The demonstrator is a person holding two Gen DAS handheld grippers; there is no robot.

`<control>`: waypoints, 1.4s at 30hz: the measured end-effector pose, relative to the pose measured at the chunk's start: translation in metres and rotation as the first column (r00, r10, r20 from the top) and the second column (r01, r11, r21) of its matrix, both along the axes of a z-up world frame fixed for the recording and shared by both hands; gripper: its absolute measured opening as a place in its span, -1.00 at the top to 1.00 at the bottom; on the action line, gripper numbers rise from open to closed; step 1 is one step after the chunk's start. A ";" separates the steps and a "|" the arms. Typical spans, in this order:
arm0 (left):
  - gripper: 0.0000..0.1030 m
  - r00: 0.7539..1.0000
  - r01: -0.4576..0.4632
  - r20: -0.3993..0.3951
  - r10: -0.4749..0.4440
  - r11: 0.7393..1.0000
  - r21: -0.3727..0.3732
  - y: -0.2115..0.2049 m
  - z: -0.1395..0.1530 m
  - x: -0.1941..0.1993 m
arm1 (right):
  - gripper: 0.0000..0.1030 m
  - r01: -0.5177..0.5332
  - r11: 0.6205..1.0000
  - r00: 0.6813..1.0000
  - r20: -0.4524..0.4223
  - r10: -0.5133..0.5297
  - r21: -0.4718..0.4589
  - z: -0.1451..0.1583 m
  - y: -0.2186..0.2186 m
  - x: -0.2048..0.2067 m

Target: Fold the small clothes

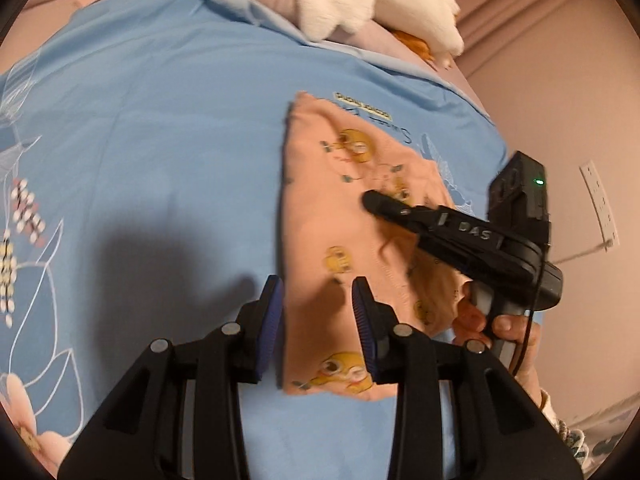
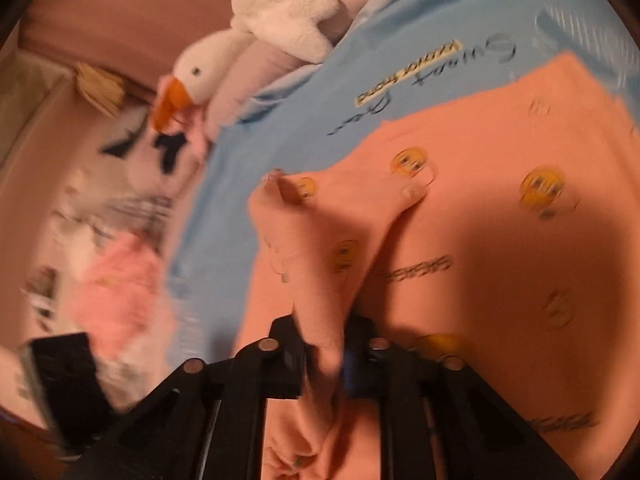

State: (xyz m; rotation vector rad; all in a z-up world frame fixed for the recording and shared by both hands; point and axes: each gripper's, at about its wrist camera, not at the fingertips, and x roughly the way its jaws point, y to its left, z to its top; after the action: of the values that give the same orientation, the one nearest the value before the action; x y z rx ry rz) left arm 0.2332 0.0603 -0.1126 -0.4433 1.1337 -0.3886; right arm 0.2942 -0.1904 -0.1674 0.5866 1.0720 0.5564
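Note:
A small peach garment (image 1: 332,216) printed with yellow cartoon figures lies mostly flat on the blue bedsheet (image 1: 160,140). My left gripper (image 1: 318,308) is open and empty, its fingers hovering over the garment's near left edge. My right gripper (image 1: 374,202) reaches in from the right over the garment. In the right wrist view the right gripper (image 2: 324,344) is shut on a raised fold of the same garment (image 2: 460,240), lifting that edge off the sheet. The right wrist view is motion-blurred.
A white plush goose (image 2: 208,68) and pink bedding (image 2: 272,60) lie at the head of the bed. More clothes (image 2: 120,300) are piled at the left in the right wrist view. A pink wall with a socket strip (image 1: 598,204) stands to the right.

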 end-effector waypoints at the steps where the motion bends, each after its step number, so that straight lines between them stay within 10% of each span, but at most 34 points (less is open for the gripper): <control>1: 0.32 1.000 -0.003 -0.001 0.003 1.000 -0.003 0.001 0.001 -0.001 | 0.79 -0.004 1.000 1.000 0.018 0.005 -0.026 0.005 -0.001 0.001; 10: 0.32 0.999 0.042 0.000 -0.042 0.999 -0.015 -0.017 0.001 -0.004 | 0.80 0.026 0.978 0.981 0.194 0.015 -0.205 0.078 -0.060 0.008; 20: 0.32 0.990 0.137 0.014 -0.137 0.990 0.010 -0.080 -0.002 0.024 | 0.80 0.065 0.952 0.997 0.062 -0.048 -0.300 0.008 -0.108 0.030; 24: 0.32 0.983 0.169 0.058 -0.175 0.981 0.093 -0.103 0.001 0.029 | 0.64 0.085 0.954 0.995 0.083 -0.064 -0.286 0.006 -0.112 0.032; 28: 0.35 0.976 0.179 0.087 -0.198 0.965 0.190 -0.114 -0.002 0.032 | 0.64 0.201 0.879 0.963 0.250 -0.098 -0.431 0.035 -0.111 0.012; 33: 0.35 0.969 0.191 0.101 -0.224 0.945 0.266 -0.119 -0.012 0.032 | 0.64 0.117 0.897 0.934 0.354 0.046 -0.426 0.055 -0.096 -0.031; 42: 0.34 0.970 0.191 0.085 -0.226 0.934 0.302 -0.127 -0.018 0.040 | 0.64 -0.071 0.841 0.925 0.280 0.256 -0.536 0.018 -0.051 -0.065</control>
State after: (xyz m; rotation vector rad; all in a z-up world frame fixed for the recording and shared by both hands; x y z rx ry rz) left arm 0.2730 -0.0667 -0.1303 -0.0377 1.1042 -0.4186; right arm 0.2288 -0.2412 -0.1490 -0.0863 0.8889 0.4694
